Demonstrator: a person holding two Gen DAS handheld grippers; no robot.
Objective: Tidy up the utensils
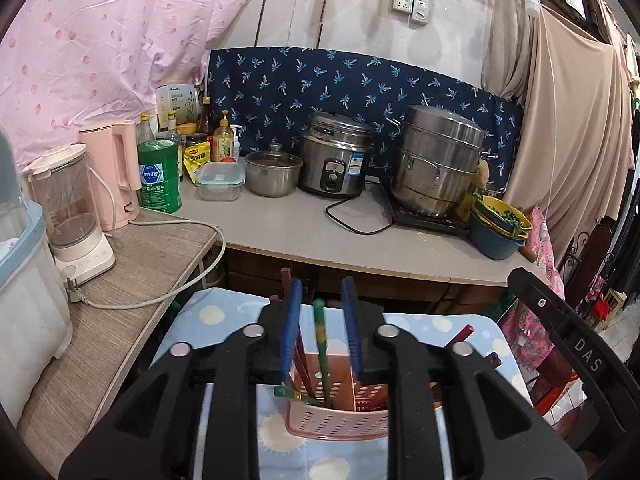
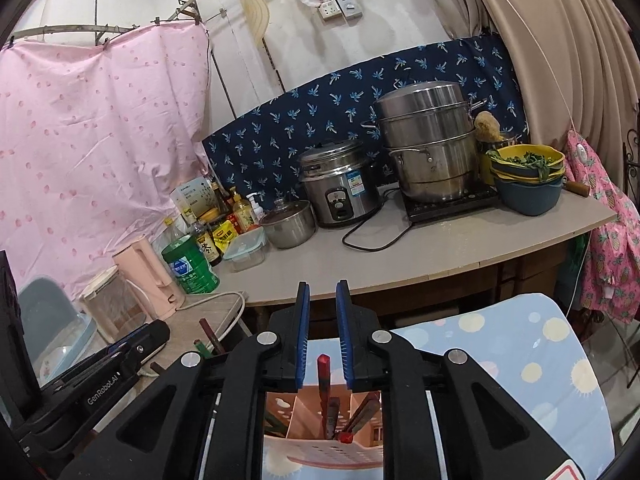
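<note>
- The left gripper hangs over a pink perforated utensil holder that stands on a blue cloth with sun and cloud prints.
- Its blue-padded jaws stand a little apart; a green chopstick rises between them out of the holder, and neither pad presses on it.
- Dark red chopsticks lean in the same compartment just left of the green one, close by the left pad.
- Another green piece lies tilted across the holder's near-left rim.
- The right gripper is over the same holder, seen here from above with its inner dividers showing.
- Its jaws are also slightly spread; a red chopstick stands upright between them with a gap on each side, its lower end in a middle compartment.
- More red-tipped sticks lean in the compartment just to the right.
- In the right wrist view the left gripper's black body shows at the lower left, with two more stick ends poking up near it.
- Behind, a grey counter carries a rice cooker, a stacked steel steamer on a hob, a small lidded pot, a green canister, a pink kettle and stacked bowls with greens.
</note>
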